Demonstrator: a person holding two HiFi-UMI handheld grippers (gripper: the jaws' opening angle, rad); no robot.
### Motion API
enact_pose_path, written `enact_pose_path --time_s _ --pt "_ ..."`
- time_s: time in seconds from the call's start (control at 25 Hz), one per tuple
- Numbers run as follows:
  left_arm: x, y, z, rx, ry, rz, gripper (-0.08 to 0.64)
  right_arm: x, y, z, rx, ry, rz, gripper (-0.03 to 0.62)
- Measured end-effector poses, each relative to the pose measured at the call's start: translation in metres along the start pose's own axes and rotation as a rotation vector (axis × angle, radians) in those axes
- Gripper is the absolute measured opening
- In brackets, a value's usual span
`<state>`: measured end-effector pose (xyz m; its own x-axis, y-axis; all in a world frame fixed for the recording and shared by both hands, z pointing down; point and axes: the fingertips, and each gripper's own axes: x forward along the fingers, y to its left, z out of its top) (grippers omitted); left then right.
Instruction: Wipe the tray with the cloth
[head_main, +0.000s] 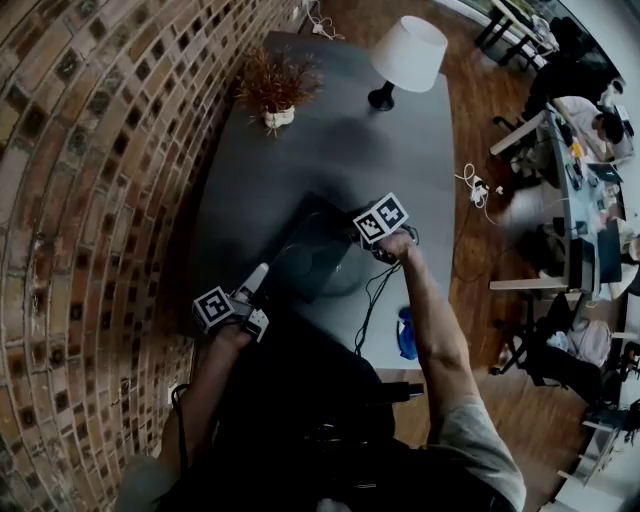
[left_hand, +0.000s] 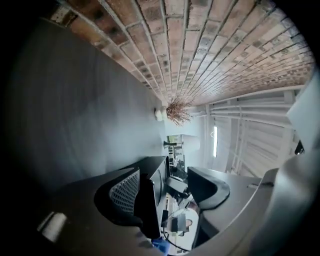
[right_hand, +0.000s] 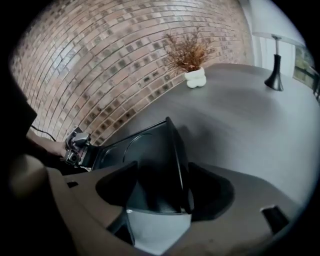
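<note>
We see a potted dried plant (right_hand: 190, 57) well ahead of the right tongs (right_hand: 162, 192), a lamp (right_hand: 274, 75) farther right, and a brick wall (right_hand: 90, 65) to their left.

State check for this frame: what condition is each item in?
Tray: on the table, no cloth on it.
Cloth: lying at the table's near edge, unheld.
Left gripper: open, tray edge between its jaws.
Right gripper: open, tray corner between its jaws.
Lamp: upright.
Plant: upright.

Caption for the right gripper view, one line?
Right hand-held gripper astride a corner of the tray, plant and lamp beyond.
</note>
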<state>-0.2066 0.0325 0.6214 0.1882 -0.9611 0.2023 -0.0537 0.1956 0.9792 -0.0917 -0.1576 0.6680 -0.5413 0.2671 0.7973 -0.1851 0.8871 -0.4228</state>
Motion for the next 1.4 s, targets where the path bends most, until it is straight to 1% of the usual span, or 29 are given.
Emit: enact_pose_path --time_s 0.08,0.12,0.16,0.24,0.28,0.32,0.36,0.48,0.56,0.6,0.64,0.72,0.76,0.8,0.88,0.92,0.96,1.04,1.08,1.12,1.2,1.28,1.4 --pt "0.012 0.002 0.014 0.026 -0.056 0.007 0.261 -0.010 0.001 -0.014 0.071 -0.047 0.005 0.316" --pt "0.020 0.004 0.023 0.053 -0.082 0.009 0.248 -0.015 0.002 -0.022 0.107 -0.077 0.005 0.316" --pt "0.030 0.004 0.033 0.078 -0.107 0.010 0.247 -0.020 0.005 -0.031 0.144 -0.112 0.005 0.316" --pt "0.053 -0.001 0.052 0.093 -0.147 0.017 0.258 -0.029 0.013 -0.047 0.230 -0.201 0.008 0.316" --pt "0.067 -0.006 0.061 0.112 -0.147 0.010 0.267 -0.034 0.018 -0.054 0.276 -0.249 0.008 0.316" --pt "0.083 -0.010 0.067 0.148 -0.122 0.000 0.282 -0.038 0.021 -0.060 0.320 -0.296 0.002 0.318" --pt "0.099 -0.015 0.070 0.196 -0.078 -0.008 0.284 -0.041 0.022 -0.065 0.364 -0.343 -0.011 0.318" --pt "0.144 -0.038 0.073 0.376 0.045 -0.040 0.281 -0.049 0.018 -0.072 0.478 -0.465 -0.064 0.321" --pt "0.168 -0.050 0.072 0.481 0.116 -0.048 0.304 -0.051 0.014 -0.071 0.524 -0.508 -0.079 0.319" --pt "0.176 -0.055 0.072 0.505 0.154 -0.056 0.309 -0.052 0.013 -0.069 0.540 -0.520 -0.076 0.319" --pt "0.179 -0.058 0.071 0.504 0.185 -0.074 0.308 -0.053 0.013 -0.068 0.551 -0.528 -0.068 0.319" --pt "0.167 -0.063 0.065 0.467 0.240 -0.130 0.304 -0.055 0.014 -0.070 0.564 -0.546 -0.054 0.318" --pt "0.154 -0.065 0.057 0.470 0.275 -0.152 0.280 -0.055 0.015 -0.071 0.570 -0.556 -0.052 0.318" --pt "0.139 -0.064 0.047 0.498 0.316 -0.161 0.278 -0.056 0.015 -0.072 0.573 -0.564 -0.056 0.318" --pt "0.119 -0.056 0.027 0.582 0.386 -0.159 0.278 -0.057 0.013 -0.073 0.565 -0.564 -0.075 0.318" --pt "0.116 -0.053 0.022 0.599 0.385 -0.159 0.282 -0.057 0.011 -0.072 0.559 -0.556 -0.081 0.318" --pt "0.117 -0.052 0.023 0.589 0.351 -0.159 0.281 -0.056 0.011 -0.070 0.555 -0.548 -0.080 0.318" --pt "0.121 -0.053 0.038 0.551 0.242 -0.138 0.286 -0.051 0.014 -0.063 0.555 -0.529 -0.066 0.318" --pt "0.123 -0.051 0.045 0.549 0.206 -0.118 0.299 -0.047 0.016 -0.060 0.555 -0.518 -0.067 0.318" --pt "0.125 -0.050 0.048 0.555 0.198 -0.101 0.299 -0.045 0.016 -0.059 0.557 -0.510 -0.076 0.318" --pt "0.131 -0.049 0.050 0.567 0.220 -0.091 0.300 -0.044 0.015 -0.058 0.575 -0.520 -0.087 0.318" --pt "0.133 -0.049 0.051 0.581 0.230 -0.098 0.299 -0.045 0.013 -0.058 0.597 -0.549 -0.078 0.318" --pt "0.131 -0.049 0.051 0.582 0.216 -0.112 0.300 -0.046 0.011 -0.056 0.603 -0.570 -0.074 0.317"
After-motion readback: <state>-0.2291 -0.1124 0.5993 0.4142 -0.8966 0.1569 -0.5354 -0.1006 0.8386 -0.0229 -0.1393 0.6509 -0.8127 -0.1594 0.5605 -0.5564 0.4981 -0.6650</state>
